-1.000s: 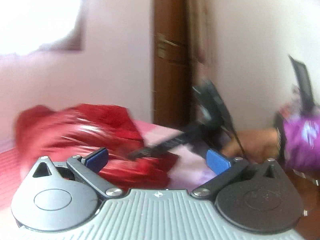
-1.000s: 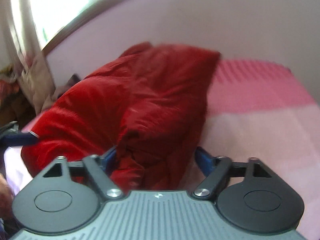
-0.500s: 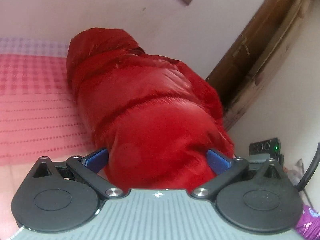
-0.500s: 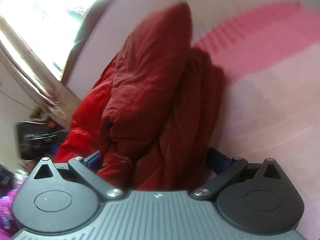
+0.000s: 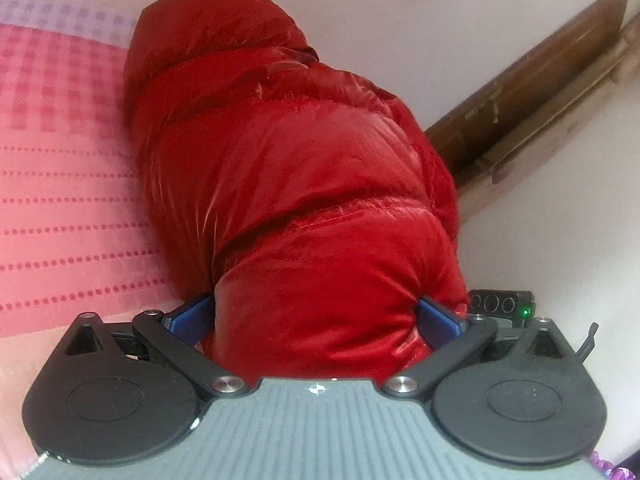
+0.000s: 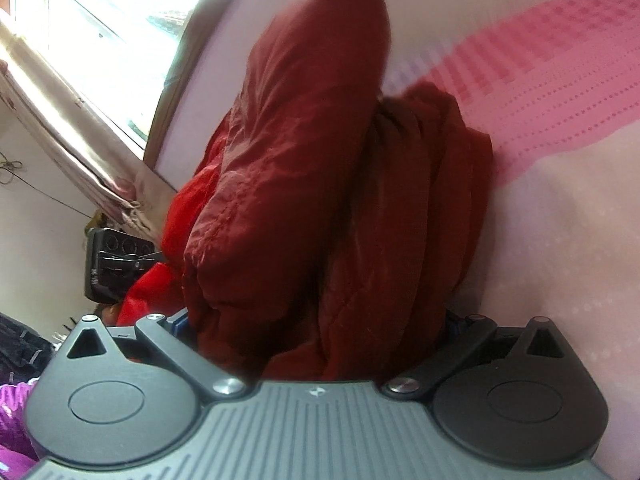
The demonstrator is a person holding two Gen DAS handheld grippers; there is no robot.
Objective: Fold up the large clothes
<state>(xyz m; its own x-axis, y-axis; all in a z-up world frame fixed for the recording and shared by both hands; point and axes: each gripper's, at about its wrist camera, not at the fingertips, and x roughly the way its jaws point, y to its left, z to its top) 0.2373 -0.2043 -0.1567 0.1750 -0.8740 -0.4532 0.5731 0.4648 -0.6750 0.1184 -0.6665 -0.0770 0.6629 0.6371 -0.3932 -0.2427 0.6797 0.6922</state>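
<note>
Red puffer jacket (image 5: 296,200) bulges between each tool's spread fingers, left tool (image 5: 316,316) and right tool (image 6: 320,320), on the pink bedcover (image 5: 60,184).

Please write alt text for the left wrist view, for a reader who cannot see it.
A puffy red jacket fills the view, lying on a pink bedspread, its near end between the wide-spread blue fingers of the left gripper. A wooden door stands behind.

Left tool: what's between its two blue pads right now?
The near end of the red puffer jacket bulges between the left tool's blue pads, filling the gap, with no bedspread visible there. Left wrist view shows it.
</note>
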